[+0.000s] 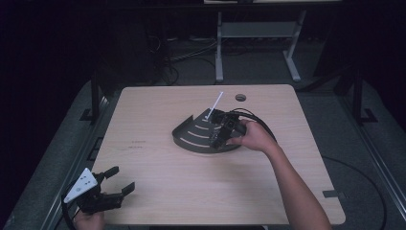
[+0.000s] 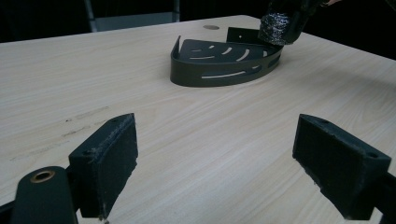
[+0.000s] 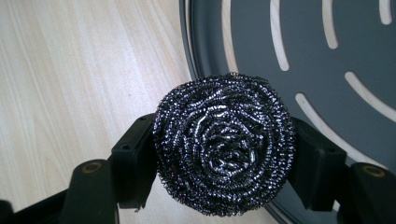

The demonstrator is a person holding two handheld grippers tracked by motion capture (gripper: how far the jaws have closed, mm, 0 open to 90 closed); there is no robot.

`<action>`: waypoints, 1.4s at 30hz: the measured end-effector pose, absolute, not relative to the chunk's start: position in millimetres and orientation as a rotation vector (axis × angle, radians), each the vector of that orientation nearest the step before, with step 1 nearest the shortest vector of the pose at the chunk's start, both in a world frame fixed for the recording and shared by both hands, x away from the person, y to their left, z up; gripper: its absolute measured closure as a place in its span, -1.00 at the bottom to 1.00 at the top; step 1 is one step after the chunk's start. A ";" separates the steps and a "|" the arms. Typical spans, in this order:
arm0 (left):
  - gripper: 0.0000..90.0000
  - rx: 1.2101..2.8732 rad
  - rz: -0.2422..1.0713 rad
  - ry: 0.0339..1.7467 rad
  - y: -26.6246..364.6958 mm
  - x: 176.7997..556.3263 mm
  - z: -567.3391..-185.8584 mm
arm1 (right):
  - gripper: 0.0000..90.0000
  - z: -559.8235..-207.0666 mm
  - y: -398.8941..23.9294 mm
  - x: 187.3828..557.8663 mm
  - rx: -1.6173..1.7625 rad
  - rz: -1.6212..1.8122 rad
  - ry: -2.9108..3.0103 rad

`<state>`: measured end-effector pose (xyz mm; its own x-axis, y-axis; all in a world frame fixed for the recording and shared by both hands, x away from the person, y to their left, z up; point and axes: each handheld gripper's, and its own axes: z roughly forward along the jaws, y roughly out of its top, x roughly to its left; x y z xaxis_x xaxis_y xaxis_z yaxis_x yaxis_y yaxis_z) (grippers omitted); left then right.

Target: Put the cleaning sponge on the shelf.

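Observation:
A dark grey quarter-round shelf tray (image 1: 191, 136) (image 2: 210, 74) (image 3: 327, 93) with curved slots lies in the middle of the wooden table. My right gripper (image 1: 221, 139) (image 3: 224, 158) hangs over the tray's rim, shut on a round steel-wool scourer (image 3: 224, 149) (image 2: 275, 28) squeezed between both pads. A white stick (image 1: 214, 105) rises from the gripper's far side. My left gripper (image 1: 119, 179) (image 2: 215, 163) rests low at the table's near left corner, open, with bare tabletop between its fingers.
The wooden table (image 1: 153, 191) has a round cable hole (image 1: 240, 97) at its far side. A cable (image 1: 261, 122) loops behind my right hand. Beyond the table stand the legs of a white desk frame (image 1: 219, 52) on a dark floor.

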<state>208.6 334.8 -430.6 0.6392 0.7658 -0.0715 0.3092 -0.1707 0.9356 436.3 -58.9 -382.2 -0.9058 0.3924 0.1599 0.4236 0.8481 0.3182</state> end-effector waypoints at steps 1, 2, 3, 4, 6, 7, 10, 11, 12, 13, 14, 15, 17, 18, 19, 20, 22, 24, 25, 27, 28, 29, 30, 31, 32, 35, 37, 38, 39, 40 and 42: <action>-0.70 1.751 0.516 0.876 334.9 208.6 -430.6 | -0.28 -381.5 -58.2 437.2 -0.645 -0.532 -2.938; -0.70 1.749 0.518 0.877 335.1 208.6 -430.6 | -0.28 -380.7 -57.4 437.7 -0.653 -0.536 -2.935; -0.70 1.748 0.515 0.877 335.2 208.8 -430.7 | -0.28 -380.0 -56.7 438.8 -0.649 -0.538 -2.934; -0.70 1.751 0.514 0.876 335.2 209.0 -430.7 | -0.28 -379.2 -55.2 440.0 -0.648 -0.529 -2.938; -0.70 1.759 0.519 0.873 334.8 208.8 -430.4 | -0.28 -377.5 -53.8 441.5 -0.650 -0.535 -2.942; -0.70 1.757 0.519 0.874 334.5 208.6 -430.2 | -0.28 -376.9 -53.6 443.2 -0.648 -0.550 -2.930; -0.70 1.764 0.524 0.869 334.3 208.3 -429.7 | -0.28 -376.2 -51.1 447.0 -0.653 -0.530 -2.942; -0.70 1.765 0.527 0.870 334.2 208.5 -429.7 | -0.28 -375.9 -50.4 448.5 -0.660 -0.526 -2.939; -0.70 1.763 0.524 0.871 334.2 208.6 -429.9 | -0.28 -376.1 -49.8 450.3 -0.658 -0.525 -2.939; -0.70 1.762 0.519 0.872 334.2 208.5 -429.9 | -0.28 -376.4 -49.2 452.1 -0.661 -0.519 -2.943; -0.70 1.761 0.521 0.869 334.4 208.6 -429.9 | -0.28 -377.0 -48.7 453.8 -0.672 -0.512 -2.944; -0.70 1.763 0.523 0.869 334.5 208.6 -429.8 | -0.28 -378.0 -48.7 455.6 -0.675 -0.516 -2.936; -0.70 1.760 0.522 0.870 334.7 208.4 -429.7 | -0.28 -380.8 -49.4 459.5 -0.690 -0.525 -2.935; -0.70 1.758 0.521 0.868 334.9 208.5 -429.9 | -0.28 -382.6 -49.8 461.3 -0.698 -0.526 -2.930; -0.70 1.757 0.518 0.870 335.0 208.5 -429.9 | -0.28 -384.5 -50.0 462.8 -0.703 -0.521 -2.931; -0.70 1.755 0.517 0.871 335.0 208.5 -430.1 | -0.28 -386.1 -50.0 463.9 -0.714 -0.516 -2.936; -0.70 1.748 0.512 0.874 335.5 208.7 -430.6 | -0.28 -389.9 -49.5 466.0 -0.714 -0.509 -2.924; -0.70 1.747 0.510 0.875 336.3 208.9 -430.7 | -0.28 -392.5 -48.4 467.3 -0.711 -0.506 -2.923; -0.70 1.747 0.510 0.874 336.4 208.9 -430.8 | -0.28 -394.0 -47.9 468.2 -0.717 -0.501 -2.921; -0.70 1.746 0.509 0.873 336.2 208.8 -430.6 | -0.28 -397.0 -48.1 471.3 -0.731 -0.507 -2.920; -0.70 1.746 0.511 0.873 336.1 208.6 -430.5 | -0.28 -398.6 -48.5 472.9 -0.746 -0.502 -2.914; -0.70 1.746 0.512 0.873 335.9 208.6 -430.4 | -0.28 -400.1 -49.1 474.7 -0.753 -0.496 -2.915; -0.70 1.746 0.511 0.873 335.7 208.7 -430.5 | -0.28 -401.4 -49.8 476.0 -0.763 -0.496 -2.914; -0.70 1.745 0.510 0.874 335.6 208.9 -430.8 | -0.28 -402.9 -50.9 477.9 -0.772 -0.498 -2.905; -0.70 1.749 0.509 0.874 335.5 209.1 -431.0 | -0.28 -404.1 -51.7 479.5 -0.787 -0.495 -2.894; -0.70 1.750 0.512 0.872 335.2 209.1 -430.9 | -0.28 -407.0 -54.0 483.5 -0.816 -0.497 -2.892; -0.70 1.751 0.512 0.872 335.3 209.2 -430.9 | -0.28 -408.8 -54.2 485.0 -0.822 -0.500 -2.899; -0.70 1.751 0.511 0.872 335.3 209.3 -430.9 | -0.28 -409.6 -53.8 485.2 -0.822 -0.495 -2.901; -0.70 1.751 0.511 0.872 335.2 209.2 -431.0 | -0.28 -410.4 -53.4 485.5 -0.817 -0.490 -2.905; -0.70 1.751 0.509 0.873 335.1 209.2 -431.0 | -0.28 -411.0 -53.1 485.8 -0.824 -0.491 -2.907; -0.70 1.750 0.512 0.873 335.0 209.1 -430.9 | -0.28 -412.7 -53.1 487.2 -0.825 -0.497 -2.902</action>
<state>209.1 335.0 -430.9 0.6405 0.7644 -0.0742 0.3085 -0.1676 0.9363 487.2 -53.1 -412.7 -0.8511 0.4976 0.1671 0.5249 0.8019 0.2854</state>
